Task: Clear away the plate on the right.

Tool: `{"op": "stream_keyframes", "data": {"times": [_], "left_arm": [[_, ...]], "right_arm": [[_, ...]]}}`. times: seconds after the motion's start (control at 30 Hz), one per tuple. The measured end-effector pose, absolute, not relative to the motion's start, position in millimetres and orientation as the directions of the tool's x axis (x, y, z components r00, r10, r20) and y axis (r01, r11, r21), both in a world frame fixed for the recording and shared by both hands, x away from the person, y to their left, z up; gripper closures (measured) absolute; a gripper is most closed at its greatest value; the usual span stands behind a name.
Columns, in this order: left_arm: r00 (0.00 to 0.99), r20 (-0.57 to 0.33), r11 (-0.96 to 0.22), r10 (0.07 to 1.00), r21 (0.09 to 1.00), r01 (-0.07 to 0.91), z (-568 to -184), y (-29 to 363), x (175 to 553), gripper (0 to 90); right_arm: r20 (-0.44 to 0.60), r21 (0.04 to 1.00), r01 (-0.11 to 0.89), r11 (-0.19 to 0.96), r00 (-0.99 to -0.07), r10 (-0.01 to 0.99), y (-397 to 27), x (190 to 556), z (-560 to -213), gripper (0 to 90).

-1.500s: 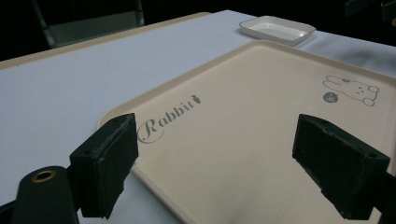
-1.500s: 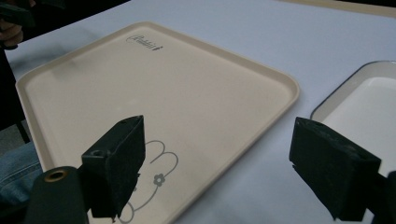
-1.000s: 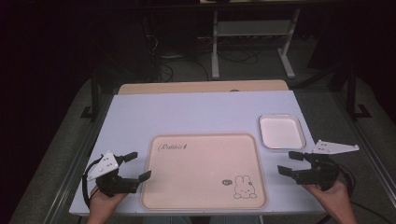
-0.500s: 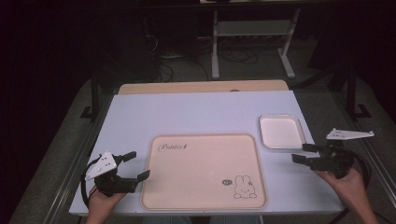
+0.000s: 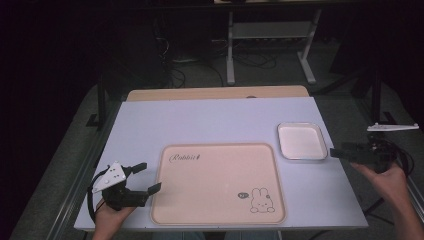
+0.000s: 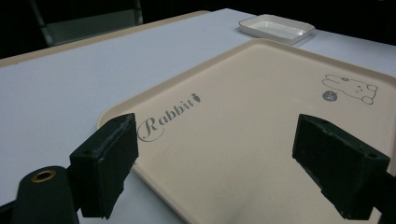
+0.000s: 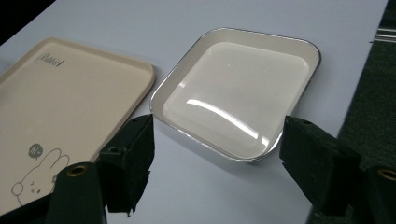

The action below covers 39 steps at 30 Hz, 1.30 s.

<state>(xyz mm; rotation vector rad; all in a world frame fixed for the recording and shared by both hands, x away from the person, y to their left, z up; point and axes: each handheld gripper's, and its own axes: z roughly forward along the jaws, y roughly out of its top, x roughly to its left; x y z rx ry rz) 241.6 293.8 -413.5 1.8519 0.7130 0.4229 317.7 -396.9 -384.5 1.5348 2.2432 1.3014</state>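
both sets of tongs are empty and spread wide. left gripper (image 5: 146,177) sits low at the near left corner of the table (image 5: 200,120), just off the left edge of the beige rabbit tray (image 5: 215,200), jaws pointing across it; in the left gripper view (image 6: 215,163) its two black pads stand well apart with the tray's rim and the "rabbit" lettering between them, touching nothing.

right gripper (image 5: 337,152) hangs out past the right edge of the table, jaws aimed left at the small white dish (image 5: 301,141) and stopping just short of its right rim. its jaws have just been closing a little, yet they are wide apart with nothing between the pads. from the right gripper view (image 7: 215,158) the dish (image 7: 238,93) lies just ahead of the pads, not touched by them.

that dish rests flat on the pale table top, just beside the tray's far right corner, a narrow strip of table between them. the tray (image 7: 70,102) lies flat too, its bunny drawing at the near right corner.
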Motion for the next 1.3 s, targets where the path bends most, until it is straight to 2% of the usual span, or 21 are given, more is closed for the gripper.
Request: {"op": "stream_keyframes", "data": {"times": [0.33, 0.7, 1.1, 1.3], "left_arm": [[0.76, -0.039, -0.266, 0.649, 0.924, 0.275, -414, 295, 242, 14.2], [0.761, -0.043, -0.27, 0.648, 0.921, 0.282, -414, 296, 243, 14.2], [0.763, -0.042, -0.275, 0.645, 0.919, 0.283, -415, 297, 244, 14.2], [0.764, -0.043, -0.277, 0.644, 0.918, 0.285, -415, 297, 244, 14.2]], "right_arm": [[0.397, 0.664, 0.744, 0.071, -0.432, 0.81, -408, 340, -390, 28.8], [0.481, 0.565, 0.825, 0.02, -0.349, 0.804, -413, 377, -395, 31.5], [0.545, 0.491, 0.871, -0.016, -0.292, 0.786, -414, 399, -400, 37.1], [0.583, 0.406, 0.912, -0.062, -0.207, 0.785, -413, 412, -407, 41.6]]}}
